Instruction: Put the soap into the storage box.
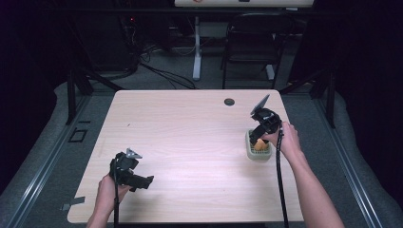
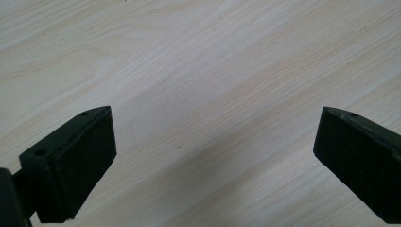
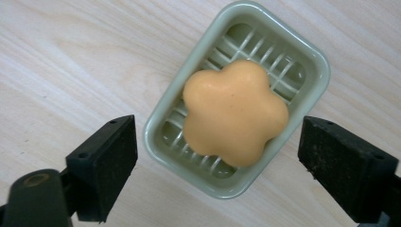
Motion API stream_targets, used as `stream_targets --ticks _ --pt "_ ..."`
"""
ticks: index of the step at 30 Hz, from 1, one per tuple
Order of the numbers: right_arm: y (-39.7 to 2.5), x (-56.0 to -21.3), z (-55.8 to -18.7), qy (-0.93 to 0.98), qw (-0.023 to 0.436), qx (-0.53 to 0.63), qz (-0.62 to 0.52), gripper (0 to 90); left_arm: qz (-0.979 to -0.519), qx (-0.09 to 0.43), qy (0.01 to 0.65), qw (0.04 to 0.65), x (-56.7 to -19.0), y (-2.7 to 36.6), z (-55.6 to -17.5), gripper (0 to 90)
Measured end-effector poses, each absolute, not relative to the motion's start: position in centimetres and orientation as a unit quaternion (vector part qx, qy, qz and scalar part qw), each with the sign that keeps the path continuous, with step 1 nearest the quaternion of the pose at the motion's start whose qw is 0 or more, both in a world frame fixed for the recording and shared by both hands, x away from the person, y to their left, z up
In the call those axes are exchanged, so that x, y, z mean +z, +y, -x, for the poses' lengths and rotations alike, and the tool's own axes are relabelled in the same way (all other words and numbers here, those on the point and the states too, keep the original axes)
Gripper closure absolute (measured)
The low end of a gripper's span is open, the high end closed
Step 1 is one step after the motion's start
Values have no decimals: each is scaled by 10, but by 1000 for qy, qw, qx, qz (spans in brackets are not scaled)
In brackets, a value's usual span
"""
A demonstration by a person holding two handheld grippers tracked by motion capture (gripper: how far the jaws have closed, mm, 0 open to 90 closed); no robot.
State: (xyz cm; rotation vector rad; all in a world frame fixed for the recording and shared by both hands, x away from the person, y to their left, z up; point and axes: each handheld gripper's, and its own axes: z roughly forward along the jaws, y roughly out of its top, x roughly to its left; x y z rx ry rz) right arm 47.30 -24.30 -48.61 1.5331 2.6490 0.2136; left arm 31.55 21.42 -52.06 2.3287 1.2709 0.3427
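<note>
An orange flower-shaped soap [image 3: 235,111] lies in a pale green slotted soap dish [image 3: 307,53] on the wooden table. From above, the soap [image 1: 259,145] and dish [image 1: 250,153] sit at the table's right side. My right gripper [image 3: 217,165] hovers directly over the dish, open, its jaws standing on either side of the dish and apart from it; in the high view that gripper [image 1: 255,136] points down at the dish. My left gripper [image 1: 147,182] is held low near the table's front left, open, with bare wood between its jaws [image 2: 215,156].
A round cable hole [image 1: 229,101] marks the table's far edge. A black chair [image 1: 252,42] and a white desk leg [image 1: 196,47] stand beyond the table. Cables trail from both grippers toward the front edge. Dark curtains close off both sides.
</note>
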Motion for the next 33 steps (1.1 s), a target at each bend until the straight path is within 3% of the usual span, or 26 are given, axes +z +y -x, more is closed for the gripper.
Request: stream_targets --ticks 7,33 --pt "-241 -476 -460 869 31 89 -486 15 -845 128 464 232 -521 215 -315 0" --pt "-236 -470 -389 896 41 97 -431 0 -848 127 460 230 -520 213 -314 0"
